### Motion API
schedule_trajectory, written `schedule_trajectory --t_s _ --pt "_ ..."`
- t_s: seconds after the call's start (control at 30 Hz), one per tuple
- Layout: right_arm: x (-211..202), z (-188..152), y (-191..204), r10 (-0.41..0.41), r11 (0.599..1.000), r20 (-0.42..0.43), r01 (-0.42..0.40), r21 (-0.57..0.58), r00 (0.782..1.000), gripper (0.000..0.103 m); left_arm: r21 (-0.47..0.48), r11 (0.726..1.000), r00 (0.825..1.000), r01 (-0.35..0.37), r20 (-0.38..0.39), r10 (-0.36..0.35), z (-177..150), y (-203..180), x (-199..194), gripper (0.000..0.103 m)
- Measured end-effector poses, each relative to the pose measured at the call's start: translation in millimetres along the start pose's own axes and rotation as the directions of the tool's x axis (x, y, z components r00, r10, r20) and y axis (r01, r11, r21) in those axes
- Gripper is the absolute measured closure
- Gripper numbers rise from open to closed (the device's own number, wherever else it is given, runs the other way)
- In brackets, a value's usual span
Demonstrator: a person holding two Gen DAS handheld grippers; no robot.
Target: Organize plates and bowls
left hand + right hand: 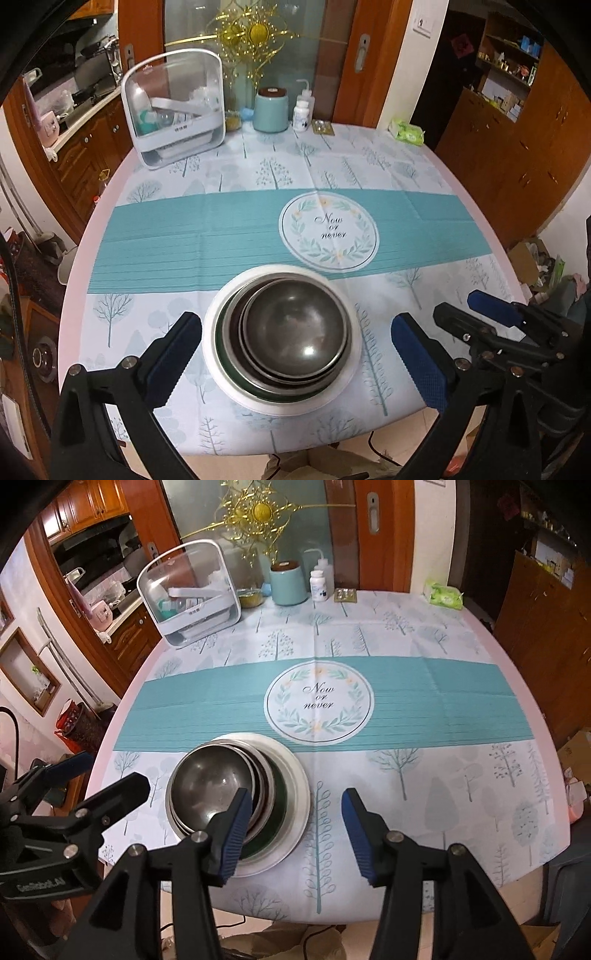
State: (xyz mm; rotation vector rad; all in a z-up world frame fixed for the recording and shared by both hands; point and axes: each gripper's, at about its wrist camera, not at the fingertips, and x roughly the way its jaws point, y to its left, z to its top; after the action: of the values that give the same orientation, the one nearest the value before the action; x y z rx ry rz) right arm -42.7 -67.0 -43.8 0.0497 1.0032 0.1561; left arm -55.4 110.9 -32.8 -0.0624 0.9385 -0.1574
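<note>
Near edge of the surface (258,177), at 6 o'clock: stack: nested steel bowls (295,328) sit inside a white plate (352,373), just below the round "Now or never" emblem (328,230).
Stack state: dishes are already gathered into one pile; the top bowl sits off-centre, shifted toward 1 o'clock in the left wrist view.
Left hand-held gripper (295,358): spread wide, jaws on either side of the stack at 9 and 3 o'clock, touching nothing, holding nothing.
Right hand-held gripper (293,834): partly spread and empty; its left pad overlaps the bowls in its own view, but contact cannot be told.
Step in hand, as I judge: letting go and backing away from the finished pile.
How to do it well: lift both hand-held grippers straight up, pads clear of the rims, so the bowls are not nudged.
Risk: a pad catching a rim could tip the off-centre bowl.
Far edge, 11 to 1 o'clock: drying box (173,107), teal jar (270,110); well apart from the stack.
</note>
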Motion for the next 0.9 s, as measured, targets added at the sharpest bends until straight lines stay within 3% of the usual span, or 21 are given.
schedule_trajectory --t_s 0.47,0.9 --pt "-31.3 -8.2 -10.5 -0.031 0.999 0.079 0.032 -0.010 0.996 0.051 0.006 0.997 0.996 -0.083 0.043 0.082 -8.1 -25.0 -19.5 0.001" --pt "-38.1 -12.4 -11.5 -0.019 0.999 0.082 0.021 -0.024 0.996 0.051 -0.029 0.989 0.986 -0.145 0.077 0.147 -16.1 -30.5 -31.9 0.001"
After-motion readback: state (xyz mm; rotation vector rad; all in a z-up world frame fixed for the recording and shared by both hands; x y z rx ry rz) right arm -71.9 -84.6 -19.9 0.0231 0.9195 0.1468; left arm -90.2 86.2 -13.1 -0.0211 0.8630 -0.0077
